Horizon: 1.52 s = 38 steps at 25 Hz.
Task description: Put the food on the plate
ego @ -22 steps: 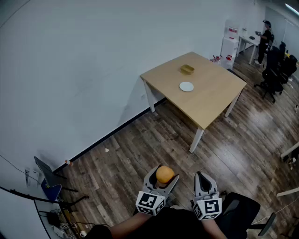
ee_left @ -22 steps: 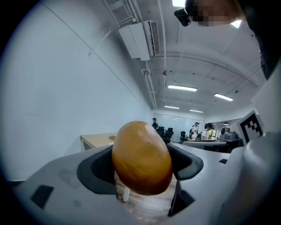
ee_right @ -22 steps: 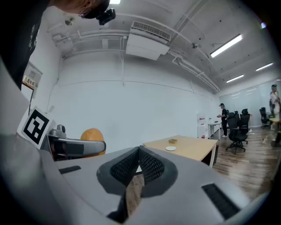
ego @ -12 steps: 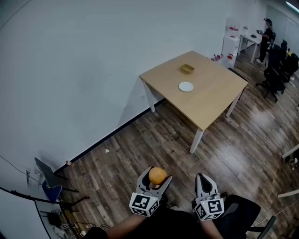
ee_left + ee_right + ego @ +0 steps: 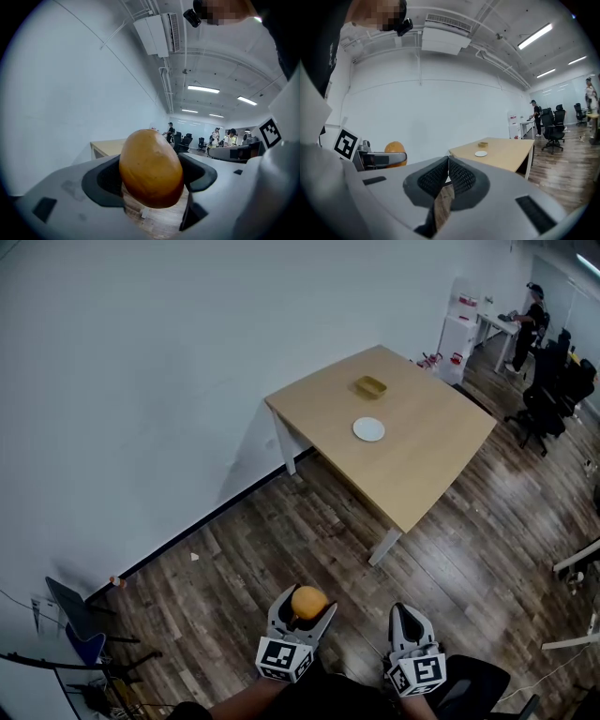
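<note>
Wooden floor (image 5: 309,521) before the table (image 5: 427,451): open for passage. Tabletop: plate (image 5: 368,429) near centre, small yellow container (image 5: 370,387) beyond it toward the wall-side edge; near edge and right corner bare. Office chairs (image 5: 553,381) stand well off the right corner.

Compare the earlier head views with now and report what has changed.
The left gripper with the orange food has drifted left in the head view; the table and plate sit slightly lower-left in frame, so the camera shifted too. Nothing was taken or released: the left gripper stays clamped on the food, the right gripper shut and empty.
</note>
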### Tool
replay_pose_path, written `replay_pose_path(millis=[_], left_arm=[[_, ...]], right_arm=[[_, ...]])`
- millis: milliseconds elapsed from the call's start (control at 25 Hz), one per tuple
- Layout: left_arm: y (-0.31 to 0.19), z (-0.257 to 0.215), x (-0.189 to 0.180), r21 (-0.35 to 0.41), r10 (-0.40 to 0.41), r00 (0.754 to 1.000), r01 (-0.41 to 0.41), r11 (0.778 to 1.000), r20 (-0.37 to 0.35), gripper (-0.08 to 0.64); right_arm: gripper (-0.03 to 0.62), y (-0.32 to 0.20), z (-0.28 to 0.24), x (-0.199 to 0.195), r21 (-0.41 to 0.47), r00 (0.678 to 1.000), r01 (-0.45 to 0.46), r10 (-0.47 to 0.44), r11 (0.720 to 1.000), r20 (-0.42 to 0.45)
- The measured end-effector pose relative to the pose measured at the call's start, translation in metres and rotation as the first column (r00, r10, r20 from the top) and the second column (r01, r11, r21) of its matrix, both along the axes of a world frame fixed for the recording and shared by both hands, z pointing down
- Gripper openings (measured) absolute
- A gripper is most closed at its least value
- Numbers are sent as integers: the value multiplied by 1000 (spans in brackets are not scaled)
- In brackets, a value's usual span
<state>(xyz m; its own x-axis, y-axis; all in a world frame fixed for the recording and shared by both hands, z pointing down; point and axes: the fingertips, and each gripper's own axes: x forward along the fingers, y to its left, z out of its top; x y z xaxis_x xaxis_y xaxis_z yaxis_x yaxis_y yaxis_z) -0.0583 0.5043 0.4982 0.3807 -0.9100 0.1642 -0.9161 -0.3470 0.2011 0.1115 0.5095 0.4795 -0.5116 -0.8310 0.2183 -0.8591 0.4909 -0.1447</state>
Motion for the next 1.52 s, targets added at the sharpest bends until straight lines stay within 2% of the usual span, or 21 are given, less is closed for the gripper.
replay_pose_path(millis=[120, 320, 520, 640, 840, 1080, 1200, 1520], left_arm=[[-41, 6, -19, -11, -6, 1000, 6, 1000, -7, 336], [-104, 8, -38, -43, 78, 997, -79, 996, -28, 336], [-158, 6, -69, -76, 100, 991, -107, 991, -89, 336], [-182, 12, -87, -80, 116, 990, -122, 989, -80, 336], [-222, 11, -116, -50, 143, 988, -146, 988, -54, 336], [-253, 8, -138, -25, 101, 991, -104, 994, -87, 336], [-263, 7, -144, -16, 71, 992, -73, 997, -102, 336], [-303, 10, -148, -34, 50, 996, -53, 998, -74, 336]], right_arm=[[60, -45, 1, -19, -21, 1000, -2, 2, 1000, 8], [60, -114, -12, -69, 3, 994, 58, -57, 998, -95], [60, -179, -26, -116, 23, 993, 71, -68, 997, -95], [60, -209, -34, -134, 44, 994, 57, -52, 997, -97], [60, -245, -34, -144, 51, 993, -2, 9, 999, -119], [60, -258, -30, -148, 35, 990, -16, 21, 999, -139], [60, -269, -28, -150, 42, 992, -14, 19, 999, -122], [60, -320, -4, -151, 6, 998, -13, 13, 1000, -64]])
